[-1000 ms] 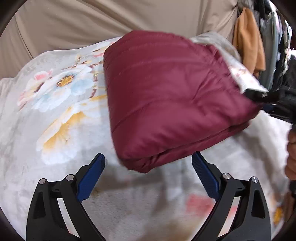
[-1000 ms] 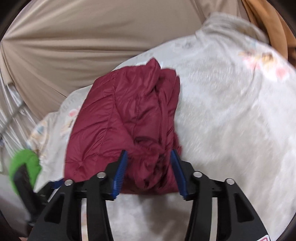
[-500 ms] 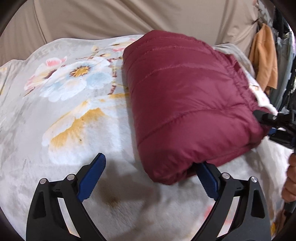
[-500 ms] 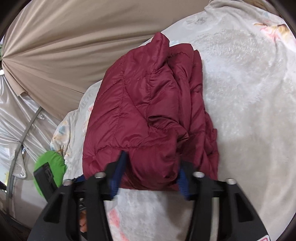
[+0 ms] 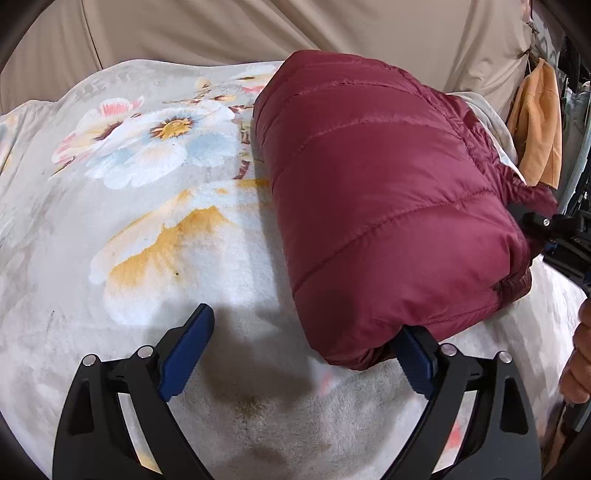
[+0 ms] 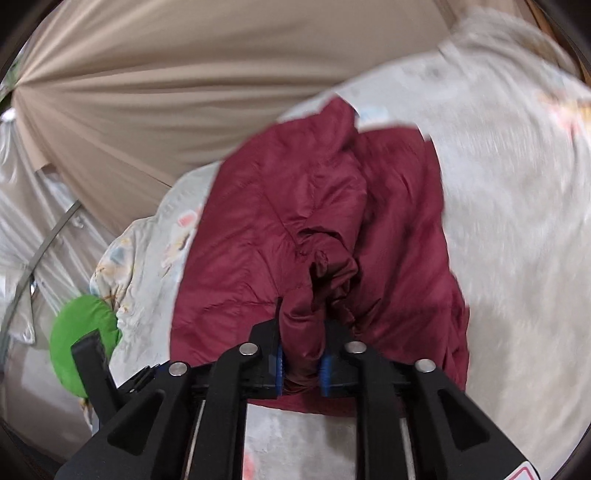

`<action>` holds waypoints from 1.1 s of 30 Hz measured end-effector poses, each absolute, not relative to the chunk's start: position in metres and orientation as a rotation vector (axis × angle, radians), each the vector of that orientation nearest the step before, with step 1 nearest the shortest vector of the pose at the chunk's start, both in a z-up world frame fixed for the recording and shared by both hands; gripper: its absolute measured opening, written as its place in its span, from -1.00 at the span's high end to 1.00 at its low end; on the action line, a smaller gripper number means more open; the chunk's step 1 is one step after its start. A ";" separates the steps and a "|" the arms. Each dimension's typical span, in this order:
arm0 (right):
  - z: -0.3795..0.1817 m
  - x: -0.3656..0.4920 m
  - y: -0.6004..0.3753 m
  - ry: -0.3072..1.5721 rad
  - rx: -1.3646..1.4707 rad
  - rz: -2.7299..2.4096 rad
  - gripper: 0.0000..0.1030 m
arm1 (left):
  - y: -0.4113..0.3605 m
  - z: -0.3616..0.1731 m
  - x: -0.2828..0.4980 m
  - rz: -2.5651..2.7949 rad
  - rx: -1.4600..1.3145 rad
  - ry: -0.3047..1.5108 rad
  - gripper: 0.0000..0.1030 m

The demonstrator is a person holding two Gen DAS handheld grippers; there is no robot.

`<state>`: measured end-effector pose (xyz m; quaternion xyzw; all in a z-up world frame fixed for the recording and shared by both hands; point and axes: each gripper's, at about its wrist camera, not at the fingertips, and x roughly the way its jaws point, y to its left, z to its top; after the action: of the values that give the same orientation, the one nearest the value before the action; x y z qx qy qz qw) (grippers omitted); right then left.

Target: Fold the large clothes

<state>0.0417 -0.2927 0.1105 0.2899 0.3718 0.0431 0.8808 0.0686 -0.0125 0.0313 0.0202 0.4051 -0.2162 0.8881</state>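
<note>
A maroon quilted puffer jacket (image 5: 384, 199) lies folded into a thick bundle on a floral fleece blanket (image 5: 147, 206). My left gripper (image 5: 303, 350) is open, its right finger tucked under the bundle's near corner, its left finger over bare blanket. In the right wrist view the jacket (image 6: 295, 229) shows its bunched open edge. My right gripper (image 6: 300, 365) is shut on a fold of that edge. The right gripper also shows in the left wrist view (image 5: 554, 236) at the jacket's right end.
A beige curtain (image 5: 258, 29) hangs behind the bed. An orange garment (image 5: 539, 125) and dark clothes hang at the far right. A green-covered tool (image 6: 85, 339) sits beyond the bed's left edge in the right wrist view. A hand (image 5: 580, 362) shows at the right edge.
My right gripper has closed on the jacket's bunched edge; it was open around it before. My left gripper has moved in so its right finger slips under the bundle's corner.
</note>
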 end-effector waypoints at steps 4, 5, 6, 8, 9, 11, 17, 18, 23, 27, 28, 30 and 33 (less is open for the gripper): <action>0.115 0.050 -0.291 0.778 0.606 0.095 0.41 | -0.012 0.031 0.070 -0.451 0.041 0.840 -0.77; 0.116 0.052 -0.289 0.778 0.602 0.090 0.39 | -0.012 0.031 0.070 -0.454 0.038 0.842 -0.77; 0.117 0.055 -0.286 0.778 0.596 0.084 0.39 | -0.010 0.031 0.072 -0.457 0.033 0.843 -0.77; 0.121 0.060 -0.280 0.775 0.577 0.070 0.58 | -0.007 0.031 0.072 -0.458 0.023 0.844 -0.77; 0.125 0.062 -0.276 0.767 0.559 0.063 0.70 | -0.005 0.032 0.071 -0.460 0.019 0.845 -0.77; 0.139 0.062 -0.264 0.733 0.528 0.064 0.78 | 0.000 0.034 0.071 -0.462 0.013 0.844 -0.76; 0.202 0.081 -0.183 0.633 0.326 0.218 0.82 | 0.046 0.050 0.063 -0.438 -0.034 0.820 -0.77; 0.207 0.087 -0.162 0.630 0.282 0.254 0.83 | 0.056 0.052 0.061 -0.425 -0.043 0.814 -0.77; 0.194 0.123 -0.046 0.695 0.089 0.453 0.88 | 0.122 0.057 0.058 -0.288 -0.139 0.805 -0.77; 0.173 0.144 0.000 0.764 0.096 0.548 0.90 | 0.145 0.061 0.057 -0.252 -0.188 0.807 -0.77; 0.175 0.145 0.000 0.759 0.112 0.553 0.91 | 0.145 0.063 0.056 -0.256 -0.185 0.803 -0.77; 0.187 0.142 -0.013 0.732 0.157 0.552 0.91 | 0.136 0.068 0.055 -0.287 -0.168 0.790 -0.77; 0.220 0.124 -0.083 0.647 0.337 0.538 0.91 | 0.111 0.077 0.055 -0.376 -0.145 0.774 -0.77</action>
<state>0.1239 -0.0825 0.2196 0.1627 0.3125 0.2598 0.8991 0.0548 0.1105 0.0770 -0.0703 0.3748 -0.1819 0.9064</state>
